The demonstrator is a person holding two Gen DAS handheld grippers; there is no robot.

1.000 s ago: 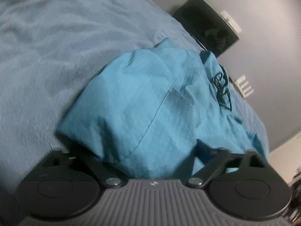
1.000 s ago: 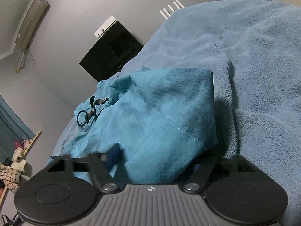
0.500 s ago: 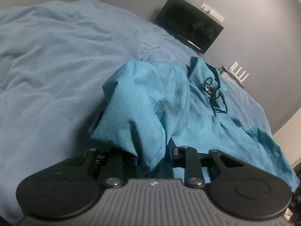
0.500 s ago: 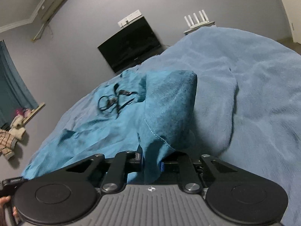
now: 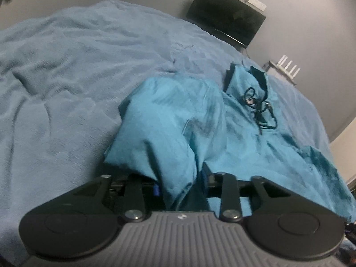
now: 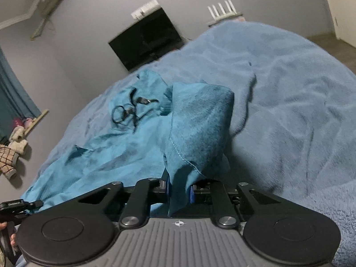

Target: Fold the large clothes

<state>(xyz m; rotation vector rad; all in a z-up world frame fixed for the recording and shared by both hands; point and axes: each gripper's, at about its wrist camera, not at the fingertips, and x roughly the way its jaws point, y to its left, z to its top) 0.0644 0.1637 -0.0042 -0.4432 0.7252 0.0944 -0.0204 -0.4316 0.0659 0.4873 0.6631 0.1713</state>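
Observation:
A teal jacket point(image 5: 200, 120) with black drawstring cords point(image 5: 258, 106) lies spread on the bed. My left gripper point(image 5: 180, 184) has a bunched fold of the jacket's near-left edge between its fingers and holds it raised; its jaws are opening. In the right wrist view the same jacket point(image 6: 124, 155) lies left of centre. My right gripper point(image 6: 179, 190) pinches a raised fold of the jacket's right edge between its blue pads point(image 6: 191, 192); its jaws are opening too. The cloth hides both sets of fingertips.
A blue fleece blanket point(image 5: 66, 77) covers the bed point(image 6: 289, 111). On the grey far wall hangs a black TV point(image 5: 224, 15), with a white router point(image 5: 287, 69) beside it. Soft toys point(image 6: 13, 146) sit at the left wall.
Both grippers went from wide open around the jacket's edges to closed on folds of it. They then rose and drew back, lifting the cloth, and the jaws now stand slightly wider.

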